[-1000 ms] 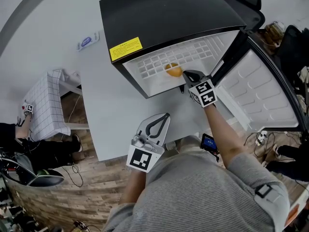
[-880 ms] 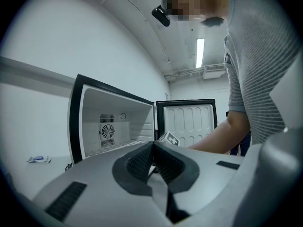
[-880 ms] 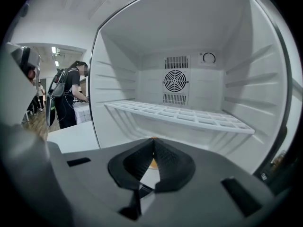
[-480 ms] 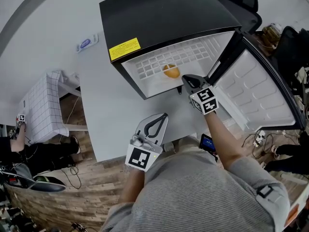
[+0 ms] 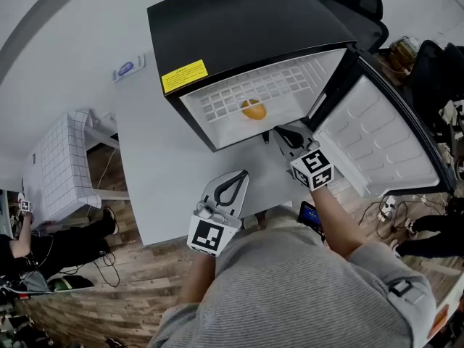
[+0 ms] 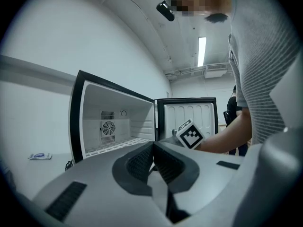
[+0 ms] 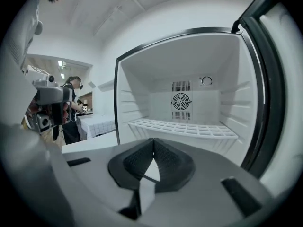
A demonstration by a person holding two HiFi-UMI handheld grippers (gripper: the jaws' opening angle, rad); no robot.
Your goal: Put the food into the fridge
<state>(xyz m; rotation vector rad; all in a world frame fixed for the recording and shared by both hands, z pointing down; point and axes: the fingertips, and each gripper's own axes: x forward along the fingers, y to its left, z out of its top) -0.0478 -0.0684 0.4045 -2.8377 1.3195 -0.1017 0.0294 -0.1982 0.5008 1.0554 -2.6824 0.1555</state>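
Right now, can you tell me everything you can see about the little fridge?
The fridge is a small box, black outside and white inside, standing on a white table. Its door is swung wide open to the right, showing a ribbed white lining. A yellow label sits near the top's front edge. Inside are a white grid shelf, a round fan on the back wall, and one orange food near the front.

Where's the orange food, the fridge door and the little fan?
orange food (image 5: 253,109): head view, its middle.
fridge door (image 5: 373,133): head view, white inner lining.
fan (image 7: 180,100): right gripper view, its centre.
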